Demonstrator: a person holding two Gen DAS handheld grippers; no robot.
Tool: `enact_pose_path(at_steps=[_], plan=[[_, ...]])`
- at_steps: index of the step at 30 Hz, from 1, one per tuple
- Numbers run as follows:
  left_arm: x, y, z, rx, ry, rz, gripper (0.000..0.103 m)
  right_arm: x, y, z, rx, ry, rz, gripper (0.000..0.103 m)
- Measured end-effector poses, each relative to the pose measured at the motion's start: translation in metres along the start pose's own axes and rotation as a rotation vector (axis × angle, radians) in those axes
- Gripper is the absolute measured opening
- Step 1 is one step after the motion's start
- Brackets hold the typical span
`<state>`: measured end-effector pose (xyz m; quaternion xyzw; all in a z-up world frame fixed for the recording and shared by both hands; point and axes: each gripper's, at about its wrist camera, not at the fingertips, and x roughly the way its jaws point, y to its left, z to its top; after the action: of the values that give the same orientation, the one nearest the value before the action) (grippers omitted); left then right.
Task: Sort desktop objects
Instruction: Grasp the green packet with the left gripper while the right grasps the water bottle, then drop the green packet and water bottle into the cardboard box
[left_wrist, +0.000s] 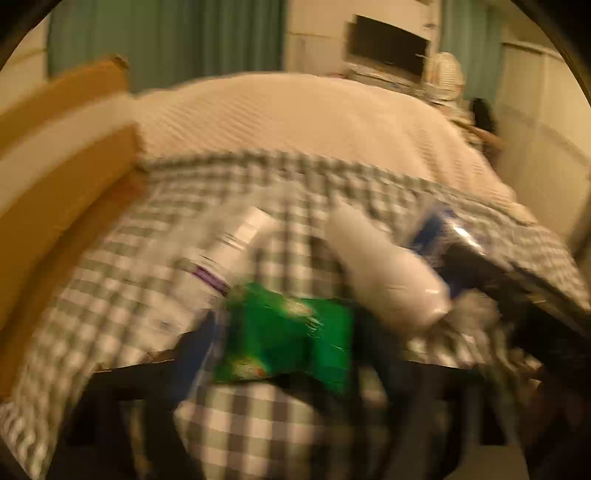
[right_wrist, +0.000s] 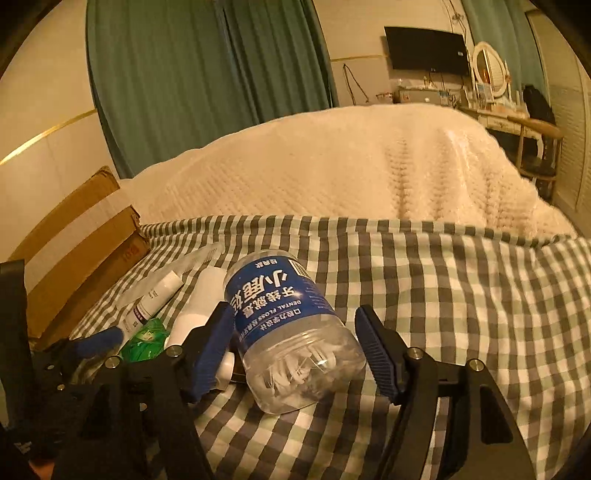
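Curtains (right_wrist: 207, 74) of teal cloth hang behind a bed under a cream knitted blanket (right_wrist: 351, 162), with a wall-mounted television (right_wrist: 426, 48) and an oval mirror (right_wrist: 489, 70) at the far right. A grey-and-white checked cloth (right_wrist: 443, 295) covers the near surface, and a cardboard box (right_wrist: 85, 251) stands at its left edge.

The right gripper (right_wrist: 295, 354) is spread wide around a clear dental floss jar (right_wrist: 291, 328) with a blue label, which lies tilted on the cloth between the blue pads (right_wrist: 376, 354); neither pad clearly presses it. Left of the jar lie a white bottle (right_wrist: 199, 299), a white tube (right_wrist: 157, 295) and a green packet (right_wrist: 146, 339).

The left wrist view is badly blurred. The left gripper (left_wrist: 284, 343) appears to clamp the green packet (left_wrist: 288, 336), lifted just above the cloth.
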<state>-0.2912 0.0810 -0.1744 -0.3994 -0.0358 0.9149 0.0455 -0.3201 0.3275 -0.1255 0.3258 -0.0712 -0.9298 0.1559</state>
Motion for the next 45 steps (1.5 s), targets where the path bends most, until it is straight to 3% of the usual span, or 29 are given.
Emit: enact_pose_path(at_steps=[1, 3, 5, 10, 15, 20, 24, 30, 36, 40, 45], plan=[[0.001, 0.002, -0.001, -0.006, 0.011, -0.007, 0.058, 0.003, 0.0, 0.0, 0.001, 0.021, 0.0, 0.077], [-0.003, 0.007, -0.002, -0.015, 0.012, -0.02, 0.047, 0.002, 0.001, -0.003, -0.009, 0.024, -0.013, 0.077], [-0.01, 0.011, -0.004, -0.019, 0.021, -0.037, 0.045, -0.003, 0.002, -0.002, -0.007, 0.008, -0.02, 0.075], [-0.028, 0.029, -0.007, -0.079, 0.068, -0.074, 0.043, -0.016, -0.007, 0.001, 0.05, -0.006, -0.037, 0.07], [-0.055, 0.034, -0.009, -0.072, 0.053, -0.09, 0.043, -0.053, 0.009, 0.002, 0.005, -0.035, -0.099, 0.067], [-0.072, 0.039, -0.03, -0.124, 0.09, -0.11, 0.043, -0.084, 0.029, -0.023, -0.024, 0.048, -0.14, 0.066], [-0.094, 0.036, -0.044, -0.129, 0.093, -0.15, 0.043, -0.118, 0.036, -0.047, 0.025, 0.088, -0.184, 0.066], [-0.132, 0.029, -0.042, -0.113, 0.043, -0.194, 0.043, -0.167, 0.064, -0.052, 0.034, 0.111, -0.222, 0.066], [-0.167, 0.051, -0.024, -0.162, -0.036, -0.228, 0.043, -0.206, 0.104, -0.037, -0.003, 0.097, -0.232, 0.065], [-0.198, 0.081, -0.004, -0.206, -0.129, -0.227, 0.043, -0.228, 0.14, -0.011, -0.062, 0.055, -0.235, 0.065], [-0.242, 0.145, 0.031, -0.312, -0.27, -0.155, 0.043, -0.24, 0.198, 0.034, -0.162, -0.013, -0.194, 0.065]])
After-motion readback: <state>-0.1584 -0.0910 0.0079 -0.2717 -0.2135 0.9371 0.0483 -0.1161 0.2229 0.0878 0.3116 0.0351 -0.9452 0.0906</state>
